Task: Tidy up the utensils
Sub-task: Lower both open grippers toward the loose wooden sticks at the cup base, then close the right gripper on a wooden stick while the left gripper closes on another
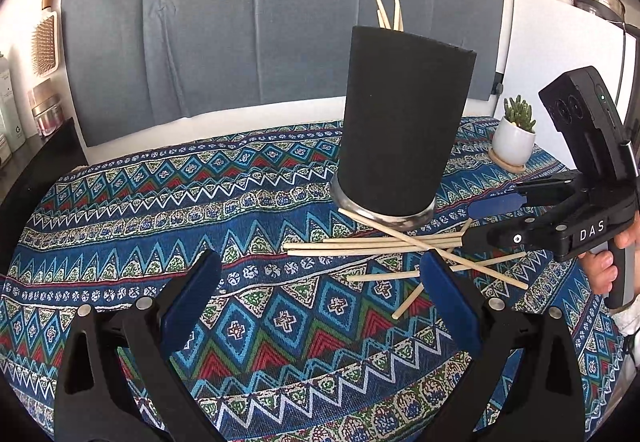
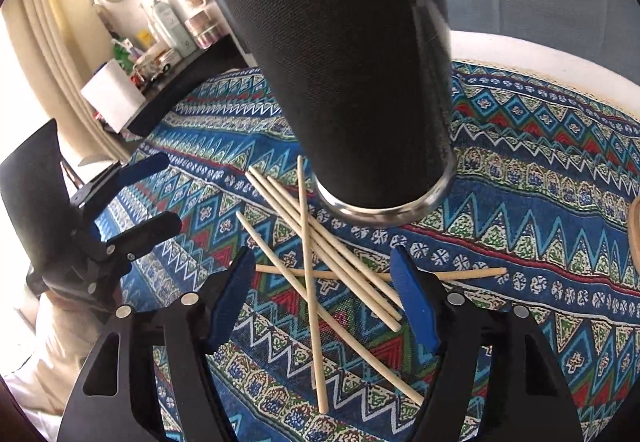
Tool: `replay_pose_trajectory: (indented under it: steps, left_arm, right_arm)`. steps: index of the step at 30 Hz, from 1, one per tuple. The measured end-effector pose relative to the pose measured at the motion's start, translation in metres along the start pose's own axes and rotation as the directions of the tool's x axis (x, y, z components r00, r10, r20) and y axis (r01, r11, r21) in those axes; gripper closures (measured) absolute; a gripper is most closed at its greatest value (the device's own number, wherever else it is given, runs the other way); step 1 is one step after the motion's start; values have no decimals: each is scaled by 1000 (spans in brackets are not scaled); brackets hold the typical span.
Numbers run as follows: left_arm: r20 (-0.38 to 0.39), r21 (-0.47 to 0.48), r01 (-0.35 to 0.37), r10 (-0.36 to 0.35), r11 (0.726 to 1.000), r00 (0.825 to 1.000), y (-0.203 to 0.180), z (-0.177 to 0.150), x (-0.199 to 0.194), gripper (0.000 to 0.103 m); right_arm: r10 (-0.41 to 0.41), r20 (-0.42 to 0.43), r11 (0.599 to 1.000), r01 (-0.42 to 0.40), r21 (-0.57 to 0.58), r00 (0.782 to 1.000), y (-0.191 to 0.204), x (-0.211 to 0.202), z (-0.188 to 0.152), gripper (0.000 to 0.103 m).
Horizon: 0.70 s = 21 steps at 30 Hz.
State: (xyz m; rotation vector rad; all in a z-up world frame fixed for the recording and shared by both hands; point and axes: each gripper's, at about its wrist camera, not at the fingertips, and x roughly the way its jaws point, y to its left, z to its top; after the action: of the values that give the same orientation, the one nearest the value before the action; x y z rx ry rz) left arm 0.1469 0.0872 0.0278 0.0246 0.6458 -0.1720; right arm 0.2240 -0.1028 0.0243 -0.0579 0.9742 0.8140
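Loose chopsticks (image 2: 320, 274) lie crossed between the right tongs' (image 2: 324, 306) spread, seemingly untouching fingers.

Holder (image 2: 352, 81) looks wrapped in matt black woven cloth, with a shiny glass base. Chopsticks (image 2: 308, 262) are pale bare wood. Patterned woven tablecloth (image 1: 280, 322) covers the surface; gripper pads (image 1: 192, 306) look matt blue.

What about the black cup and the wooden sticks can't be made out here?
- Black cup interior, left wrist view: its wall hides how many sticks in the cup there are.
- Cup rim, right wrist view: cut off by the top edge.
- Loose sticks, right wrist view: the right gripper fingers cover some.
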Motion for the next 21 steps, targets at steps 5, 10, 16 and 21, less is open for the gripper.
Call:
replay_pose_trajectory:
  steps: [5, 10, 16, 21]
  left_arm:
    - [-54, -27, -39, 37, 999, 998, 7, -1, 8, 6]
    - [-90, -46, -67, 63, 997, 994, 13, -1, 12, 6]
    - [-102, -67, -66, 59, 996, 993, 18, -1, 12, 6]
    - [-105, -67, -66, 59, 996, 993, 18, -1, 13, 6]
  right_arm:
    - [-10, -53, 1000, 9, -25, 999, 6, 11, 1, 70]
    - [-34, -71, 998, 30, -54, 997, 13, 14, 0, 80]
    - [-129, -72, 980, 116, -161, 989, 32, 18, -2, 86]
    - [-169, -72, 963, 149, -225, 983, 42, 21, -6, 98]
